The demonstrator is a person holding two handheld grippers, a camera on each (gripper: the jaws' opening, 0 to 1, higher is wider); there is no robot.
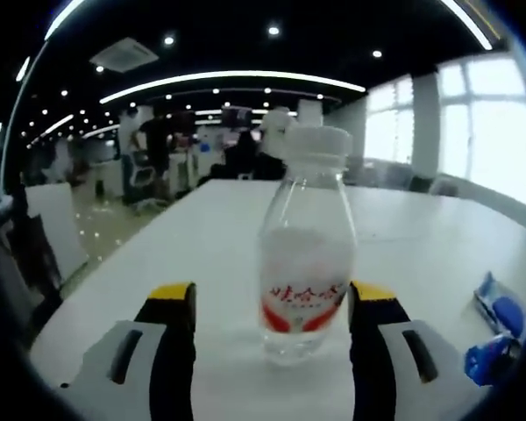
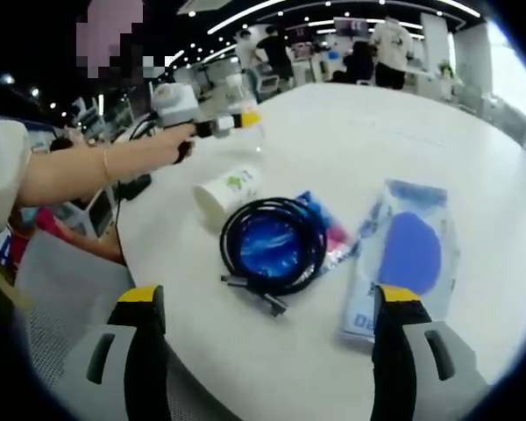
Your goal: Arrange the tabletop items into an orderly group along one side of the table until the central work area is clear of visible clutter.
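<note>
Left gripper view: left gripper (image 1: 272,320) stood with jaws spread either side of the upright water bottle (image 1: 305,246) on the white table (image 1: 438,237), apparently ready to clamp; right gripper view: right gripper (image 2: 272,329), jaws apart and empty, faced the coiled black cable (image 2: 273,246), lying paper cup (image 2: 228,191) and blue packet (image 2: 403,254), probably next for grouping

This is a large open-plan office. Long strip lights (image 1: 237,77) and round spotlights run across a dark ceiling, with an air vent (image 1: 123,54) set into it. Tall windows (image 1: 500,132) line one side. Beyond the big white table (image 1: 421,237), people (image 2: 390,48) stand among desks and office chairs (image 1: 140,175).
</note>
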